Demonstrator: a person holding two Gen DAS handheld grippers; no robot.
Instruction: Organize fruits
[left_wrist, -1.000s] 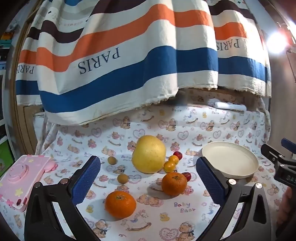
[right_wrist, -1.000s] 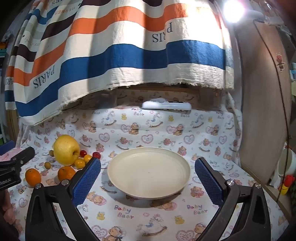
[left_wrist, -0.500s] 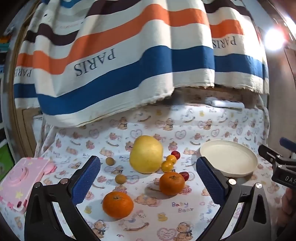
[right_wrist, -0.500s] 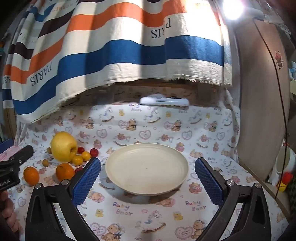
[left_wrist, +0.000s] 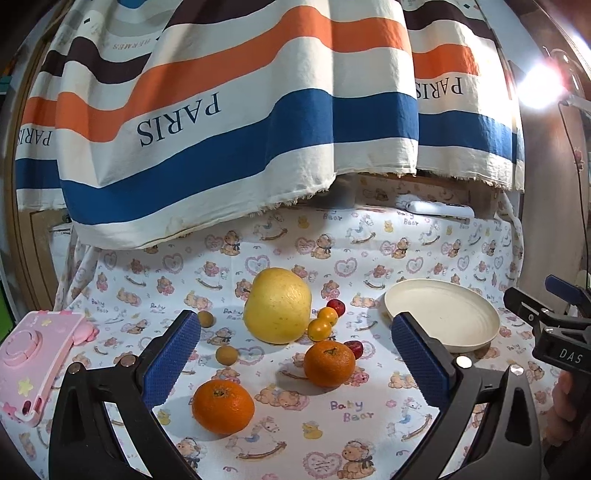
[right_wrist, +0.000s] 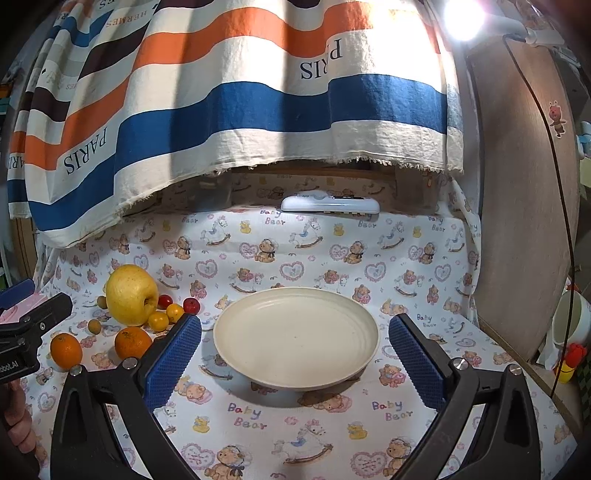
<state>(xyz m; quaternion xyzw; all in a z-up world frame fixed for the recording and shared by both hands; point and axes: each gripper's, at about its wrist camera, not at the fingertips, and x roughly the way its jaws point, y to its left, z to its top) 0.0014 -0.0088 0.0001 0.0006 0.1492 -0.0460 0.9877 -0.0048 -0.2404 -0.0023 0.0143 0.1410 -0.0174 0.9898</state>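
Note:
A big yellow apple (left_wrist: 277, 305) stands on the bear-print cloth, with two small yellow fruits (left_wrist: 319, 329), two small red fruits (left_wrist: 336, 306) and two brownish fruits (left_wrist: 226, 355) around it. Two oranges lie nearer: one (left_wrist: 222, 406) at front, one (left_wrist: 329, 363) to its right. My left gripper (left_wrist: 295, 354) is open and empty above them. A cream plate (right_wrist: 295, 336) lies empty on the right; my right gripper (right_wrist: 294, 360) is open and empty in front of it. The fruits show at left in the right wrist view (right_wrist: 127, 295).
A striped "PARIS" cloth (left_wrist: 236, 122) hangs over the back. A white remote-like device (right_wrist: 330, 204) lies at the back. A pink toy (left_wrist: 29, 350) sits at the far left. A wooden panel (right_wrist: 524, 206) stands at the right, with a cup (right_wrist: 570, 317) beyond it.
Both grippers have drifted slightly; the left view has swung a little leftward and the fruits sit a bit lower and closer. Nothing was grasped or moved.

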